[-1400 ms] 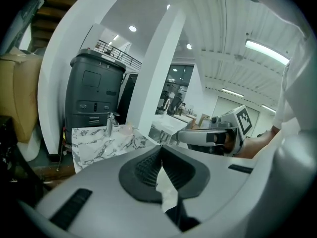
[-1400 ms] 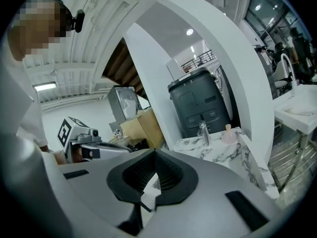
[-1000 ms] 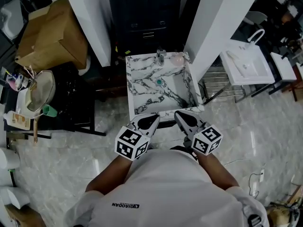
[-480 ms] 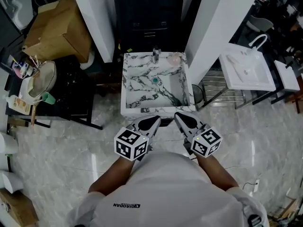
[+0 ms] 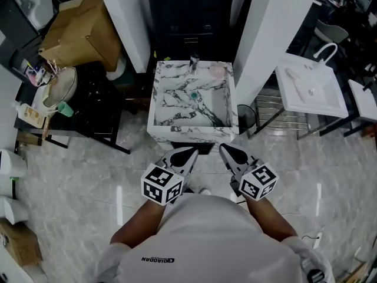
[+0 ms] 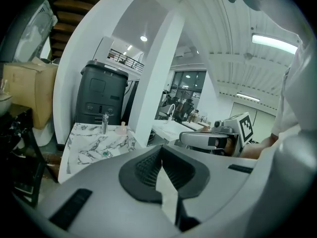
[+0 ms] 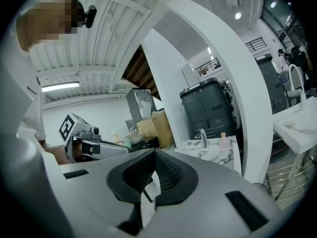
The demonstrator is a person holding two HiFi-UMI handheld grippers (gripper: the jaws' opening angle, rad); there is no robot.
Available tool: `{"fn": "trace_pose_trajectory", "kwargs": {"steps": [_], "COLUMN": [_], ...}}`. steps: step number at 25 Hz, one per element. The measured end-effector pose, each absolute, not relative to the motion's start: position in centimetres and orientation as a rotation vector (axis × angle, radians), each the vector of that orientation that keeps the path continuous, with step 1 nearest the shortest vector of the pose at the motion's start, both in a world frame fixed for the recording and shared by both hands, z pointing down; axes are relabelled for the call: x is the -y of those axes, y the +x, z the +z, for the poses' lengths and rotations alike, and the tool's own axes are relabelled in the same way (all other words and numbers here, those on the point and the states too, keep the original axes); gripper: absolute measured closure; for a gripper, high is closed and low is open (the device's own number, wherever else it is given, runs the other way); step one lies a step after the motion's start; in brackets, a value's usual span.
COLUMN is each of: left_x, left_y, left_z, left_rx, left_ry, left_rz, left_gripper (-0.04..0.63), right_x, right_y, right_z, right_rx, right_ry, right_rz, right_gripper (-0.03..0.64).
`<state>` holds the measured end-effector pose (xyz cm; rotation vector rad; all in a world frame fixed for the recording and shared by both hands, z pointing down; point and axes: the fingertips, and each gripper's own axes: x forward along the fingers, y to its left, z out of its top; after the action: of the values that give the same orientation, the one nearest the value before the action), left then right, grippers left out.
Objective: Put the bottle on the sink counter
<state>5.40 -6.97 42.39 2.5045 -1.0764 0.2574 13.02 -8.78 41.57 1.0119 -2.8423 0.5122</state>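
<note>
A pale marble floor ran between two white pillars, with a black cabinet (image 5: 185, 16) set back between them. In front of it stood the marble sink table (image 5: 191, 132), well ahead of both tips. The left hand-held gripper (image 5: 189, 151) and the right hand-held gripper (image 5: 226, 150) hung side by side near the person's chest, short of the table's front rim. Each had its jaws pressed together with nothing between them.

The small pink bottle (image 5: 219, 71) stood upright on the table's far rim, ahead and slightly right of the right hand-held gripper. It was beyond the basin and just beside the faucet (image 5: 194, 62). Neither hand-held gripper touched it.

Judged from this, the placing step looked finished: the bottle was already on the sink counter and both tools were empty and clear of it. The next move seemed to call only for keeping off the rim, since a knock could tip the narrow bottle into the basin. Any correction would need the right jaws opened first, then a reach across the basin.
</note>
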Motion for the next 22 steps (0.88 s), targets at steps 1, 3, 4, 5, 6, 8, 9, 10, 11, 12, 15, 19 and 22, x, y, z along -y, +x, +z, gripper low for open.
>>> {"fn": "trace_pose_trajectory", "kwargs": {"steps": [1, 3, 4, 5, 6, 8, 9, 10, 11, 12, 15, 19, 22], "left_x": [6.5, 5.7, 5.4, 5.1, 4.9, 4.4, 4.4, 4.4, 4.5, 4.7, 4.9, 5.0, 5.2], "left_y": [5.5, 5.5, 5.5, 5.5, 5.6, 5.7, 5.8, 5.9, 6.0, 6.0, 5.7, 3.8, 2.2], "left_z": [42.6, 43.1, 43.4, 43.7, 44.0, 44.2, 44.0, 43.8, 43.6, 43.3, 42.6, 41.8, 41.9], "left_rx": [1.092, 1.122, 1.133, 1.141, 1.144, 1.145, 1.145, 1.143, 1.140, 1.135, 1.121, 1.134, 1.137], "left_ry": [2.500, 2.485, 2.475, 2.464, 2.454, 2.443, 2.444, 2.448, 2.454, 2.461, 2.487, 2.496, 2.498], "left_rz": [0.259, 0.267, 0.275, 0.283, 0.291, 0.303, 0.306, 0.306, 0.304, 0.301, 0.297, 0.293, 0.293], "left_gripper": [0.580, 0.581, 0.580, 0.580, 0.581, 0.580, 0.580, 0.580, 0.580, 0.581, 0.580, 0.580, 0.580], "right_x": [8.4, 7.8, 7.7, 7.5, 7.3, 6.8, 6.5, 6.3, 6.1, 6.0, 5.8, 6.2, 6.5], "right_y": [13.2, 13.6, 13.7, 13.8, 13.9, 13.8, 13.8, 13.7, 13.6, 13.4, 12.7, 11.8, 11.1], "right_z": [41.8, 42.3, 42.6, 42.9, 43.2, 43.6, 43.6, 43.5, 43.4, 43.3, 43.1, 42.5, 42.3], "right_rx": [2.845, 2.851, 2.852, 2.851, 2.848, 2.838, 2.836, 2.835, 2.836, 2.837, 2.840, 2.832, 2.827], "right_ry": [1.002, 0.986, 0.982, 0.979, 0.975, 0.963, 0.956, 0.950, 0.944, 0.941, 0.954, 0.995, 1.027], "right_rz": [0.519, 0.534, 0.546, 0.560, 0.575, 0.599, 0.603, 0.604, 0.602, 0.598, 0.588, 0.584, 0.571], "right_gripper": [0.577, 0.577, 0.577, 0.577, 0.577, 0.577, 0.577, 0.577, 0.577, 0.577, 0.577, 0.577, 0.577]}}
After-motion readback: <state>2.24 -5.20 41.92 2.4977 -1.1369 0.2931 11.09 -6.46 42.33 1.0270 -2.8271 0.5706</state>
